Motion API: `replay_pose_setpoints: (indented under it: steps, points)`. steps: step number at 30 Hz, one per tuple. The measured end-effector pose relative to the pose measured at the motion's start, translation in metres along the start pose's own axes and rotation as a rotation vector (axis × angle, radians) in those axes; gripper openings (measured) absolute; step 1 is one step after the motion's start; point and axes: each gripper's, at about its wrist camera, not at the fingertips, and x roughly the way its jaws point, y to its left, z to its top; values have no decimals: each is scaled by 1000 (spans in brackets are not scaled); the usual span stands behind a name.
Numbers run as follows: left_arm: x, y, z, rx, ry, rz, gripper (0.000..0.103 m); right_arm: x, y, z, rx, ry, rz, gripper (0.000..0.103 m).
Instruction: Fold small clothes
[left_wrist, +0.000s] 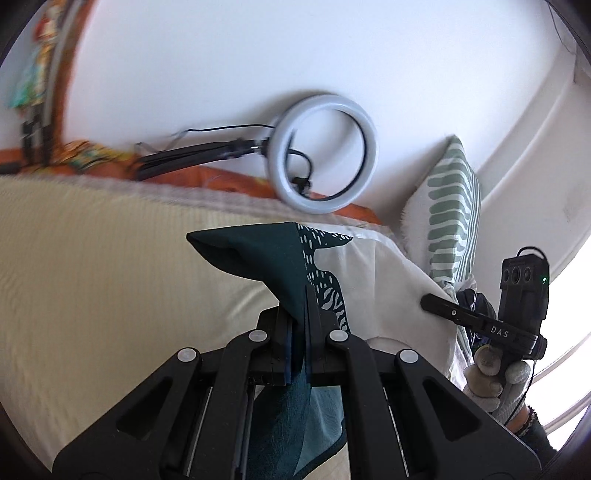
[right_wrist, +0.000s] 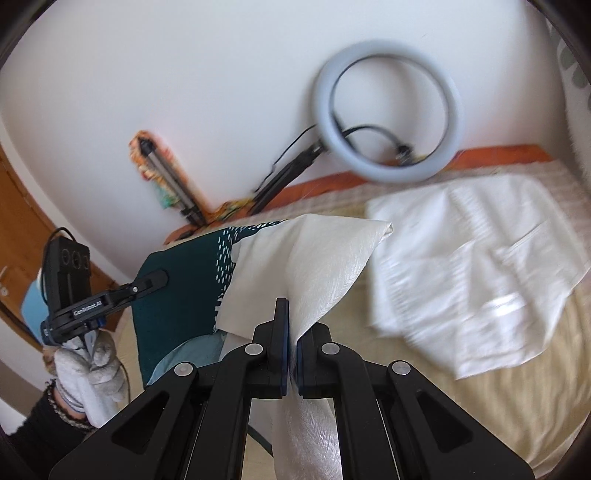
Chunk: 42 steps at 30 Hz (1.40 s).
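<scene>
Left wrist view: cloth (left_wrist: 258, 258) lifted above bed (left_wrist: 92, 277).
Both jaws clamped on its corners; uneven pull risks slipping, skewing fold.

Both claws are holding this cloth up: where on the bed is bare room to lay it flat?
Bare bedspread lies left of the teal-and-white cloth, up to the ring light at the wall. The right side is crowded: a white garment is spread there, and a striped pillow stands behind it.
</scene>
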Motion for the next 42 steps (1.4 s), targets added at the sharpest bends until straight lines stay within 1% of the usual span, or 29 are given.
replay_pose_setpoints:
  steps: [7,12,14,18,22,25,28,30,32,33,34,35,37,42]
  points:
    - [77,-42,23,42,18,-53,2,-23,-51,38,-32,-42,-94,2]
    - [126,-75,43,90,15,-64,2,-44,-93,65,-50,-84,-158,2]
    - [146,-85,49,101,16,-63,2,-50,-113,75,-38,-102,-177,2]
    - [175,-98,55,106,22,-65,2,-56,-143,88,-18,-122,-209,2]
    - [201,-107,52,133,46,-52,2,-54,-166,87,-29,-104,-246,2]
    - [211,-113,47,174,63,-21,2,-47,-180,83,-24,-75,-281,2]
    - [214,-111,42,190,65,64,2,-41,-193,79,-9,-59,-335,2]
    - [216,-107,40,191,88,106,10,-37,-199,78,2,-47,-392,4]
    - [217,-104,37,208,100,153,33,-34,-204,79,23,-36,-426,4]
    - [215,-103,36,218,94,168,36,-33,-205,78,25,-33,-451,4]
    - [212,-102,35,230,89,182,37,-33,-205,78,16,-31,-488,4]
    - [210,-100,35,232,84,191,37,-32,-205,77,8,-28,-506,4]
    - [204,-96,34,228,74,209,38,-34,-203,76,7,-33,-507,5]
    - [188,-96,34,235,60,210,38,-42,-188,77,-1,-51,-512,6]
